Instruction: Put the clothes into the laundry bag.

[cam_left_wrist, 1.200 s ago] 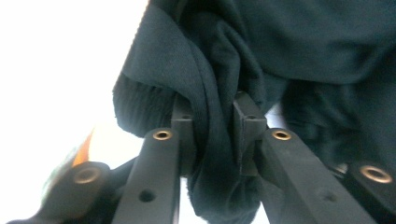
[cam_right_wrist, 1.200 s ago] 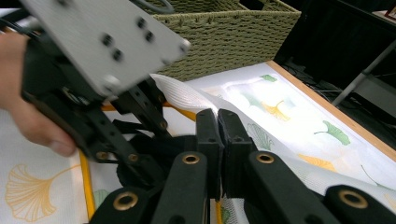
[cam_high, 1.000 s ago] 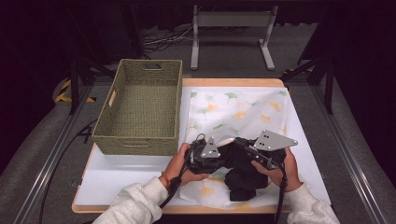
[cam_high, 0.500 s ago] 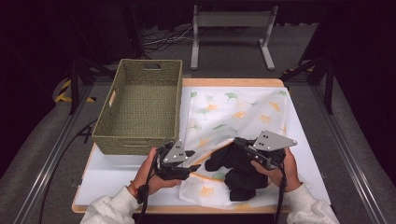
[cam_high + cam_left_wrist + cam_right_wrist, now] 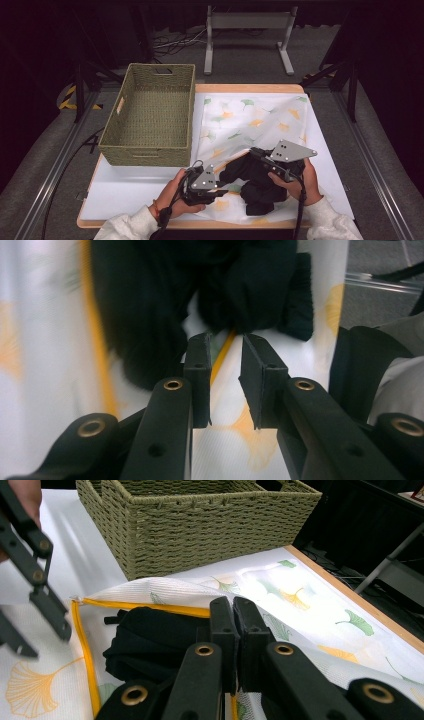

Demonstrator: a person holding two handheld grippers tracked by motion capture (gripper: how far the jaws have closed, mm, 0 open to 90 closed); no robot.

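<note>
High view: black garment (image 5: 257, 187) bunched in leaf-print mesh bag (image 5: 250, 125) (yellow-edged); right tongs (image 5: 257, 156) pinch bag, left tongs (image 5: 220, 192) released

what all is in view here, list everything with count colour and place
mesh bag: one, white with green and orange leaf print and a yellow edge, on the table right of the basket
dark garment: one, black, bunched at the bag's near opening
woven basket: one, olive green, on the table's left half
table: one, white top with a wooden rim
metal stand: one, grey, on the floor beyond the table
left gripper: one, black, jaws slightly apart over the bag, nothing between them
right gripper: one, black, jaws shut on the bag's yellow edge
hands: two, white sleeves, at the near edge
</note>
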